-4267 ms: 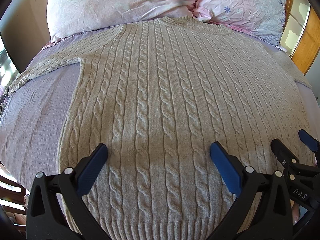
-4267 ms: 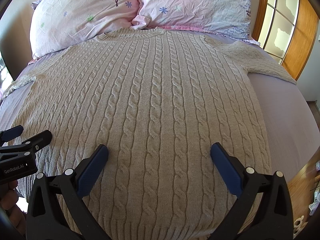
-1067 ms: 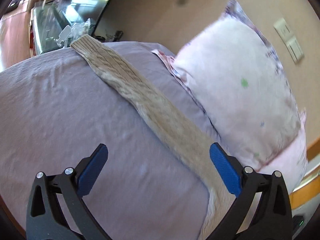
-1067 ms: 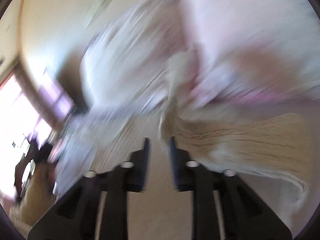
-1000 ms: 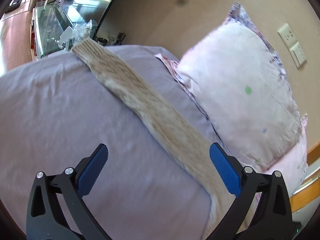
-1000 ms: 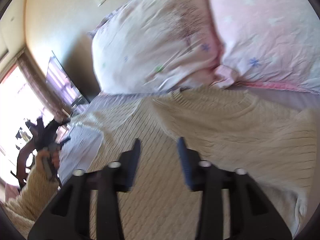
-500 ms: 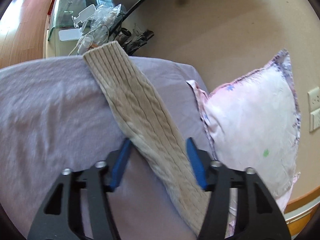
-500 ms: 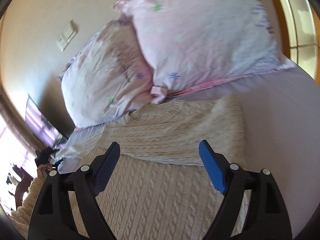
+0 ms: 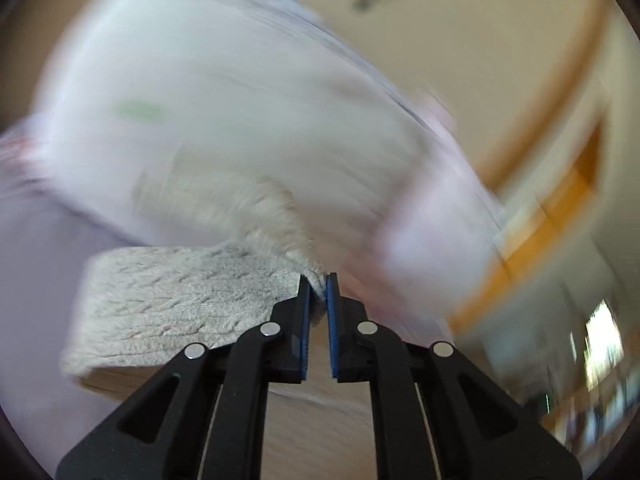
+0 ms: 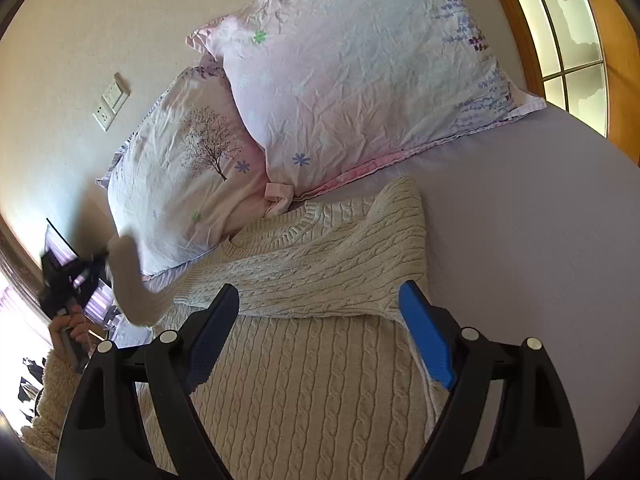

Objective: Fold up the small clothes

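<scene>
A cream cable-knit sweater point(image 10: 304, 392) lies flat on the lilac bed sheet point(image 10: 532, 264). Its right sleeve point(image 10: 328, 276) is folded across the chest below the collar. My right gripper point(image 10: 320, 332) is open and empty, hovering just above that folded sleeve. My left gripper point(image 9: 316, 292) is shut on the left sleeve point(image 9: 192, 304) and holds it lifted off the bed; the left wrist view is motion-blurred. In the right wrist view the left gripper point(image 10: 68, 280) shows at far left with the raised sleeve point(image 10: 128, 280) hanging from it.
Two pink floral pillows point(image 10: 352, 72) lean at the head of the bed against a beige wall with sockets point(image 10: 110, 100). A wood-framed window point(image 10: 568, 40) is at the right. A glass cabinet is blurred at far left.
My left gripper has closed on the left sleeve and lifted it, swinging fast. My right gripper has let go of the right sleeve, opened, and drawn back a little.
</scene>
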`<action>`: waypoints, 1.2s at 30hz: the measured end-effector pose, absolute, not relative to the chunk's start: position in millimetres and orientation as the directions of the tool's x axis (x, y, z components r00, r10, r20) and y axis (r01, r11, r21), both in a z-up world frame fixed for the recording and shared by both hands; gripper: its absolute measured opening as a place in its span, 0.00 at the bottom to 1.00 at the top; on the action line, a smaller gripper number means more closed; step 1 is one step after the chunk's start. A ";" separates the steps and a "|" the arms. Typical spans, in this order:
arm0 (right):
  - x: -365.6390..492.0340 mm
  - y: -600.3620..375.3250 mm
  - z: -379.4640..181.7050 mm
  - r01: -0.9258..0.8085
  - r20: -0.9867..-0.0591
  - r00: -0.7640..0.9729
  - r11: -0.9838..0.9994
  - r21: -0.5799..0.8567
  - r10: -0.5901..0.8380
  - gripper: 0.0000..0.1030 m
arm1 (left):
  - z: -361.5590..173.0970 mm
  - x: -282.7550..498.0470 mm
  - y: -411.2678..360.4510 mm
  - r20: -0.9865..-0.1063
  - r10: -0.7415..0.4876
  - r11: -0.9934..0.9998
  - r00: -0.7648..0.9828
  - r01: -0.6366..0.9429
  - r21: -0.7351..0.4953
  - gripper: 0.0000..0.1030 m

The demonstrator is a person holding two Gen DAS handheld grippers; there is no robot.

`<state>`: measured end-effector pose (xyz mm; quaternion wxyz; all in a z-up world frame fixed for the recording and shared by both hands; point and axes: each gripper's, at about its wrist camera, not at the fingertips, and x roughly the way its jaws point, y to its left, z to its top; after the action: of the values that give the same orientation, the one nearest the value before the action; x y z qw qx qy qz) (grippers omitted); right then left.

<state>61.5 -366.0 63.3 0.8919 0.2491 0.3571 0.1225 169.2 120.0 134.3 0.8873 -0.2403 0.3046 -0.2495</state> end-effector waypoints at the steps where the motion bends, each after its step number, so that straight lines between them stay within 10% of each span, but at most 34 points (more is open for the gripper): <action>1: 60.0 -366.9 62.7 -0.037 -0.581 0.712 0.848 0.529 0.394 0.81 | 131.6 167.3 78.1 -0.451 -0.648 0.744 0.614 0.382 -0.549 0.16; 8: 15.3 -394.7 62.7 -0.072 -0.560 0.676 0.799 0.597 0.480 0.88 | 92.8 109.9 17.3 -0.576 -0.704 0.705 0.415 0.501 -0.501 0.58; 17: -87.8 -413.7 34.7 -0.203 -0.504 0.477 0.648 0.734 0.720 0.88 | 57.4 -26.9 160.6 -0.520 -0.749 0.660 0.410 0.398 -0.637 0.76; 24: -109.3 -405.7 -27.0 -0.066 -0.547 0.335 0.598 0.799 0.767 0.87 | 11.2 -73.3 175.7 -0.582 -0.722 0.688 0.374 0.292 -0.665 0.77; 31: -103.2 -380.2 -50.0 -0.089 -0.455 0.293 0.497 0.863 0.841 0.56 | -24.0 -56.9 154.4 -0.594 -0.736 0.671 0.325 0.231 -0.705 0.73; 36: -106.2 -371.9 -39.1 -0.161 -0.436 0.305 0.497 0.853 0.847 0.09 | -37.7 -55.2 151.5 -0.589 -0.753 0.648 0.294 0.170 -0.743 0.23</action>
<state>-106.2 -371.9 -39.1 0.7226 0.3607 0.4755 0.3487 -55.2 151.5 -37.7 0.7517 -0.2865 0.5087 -0.3067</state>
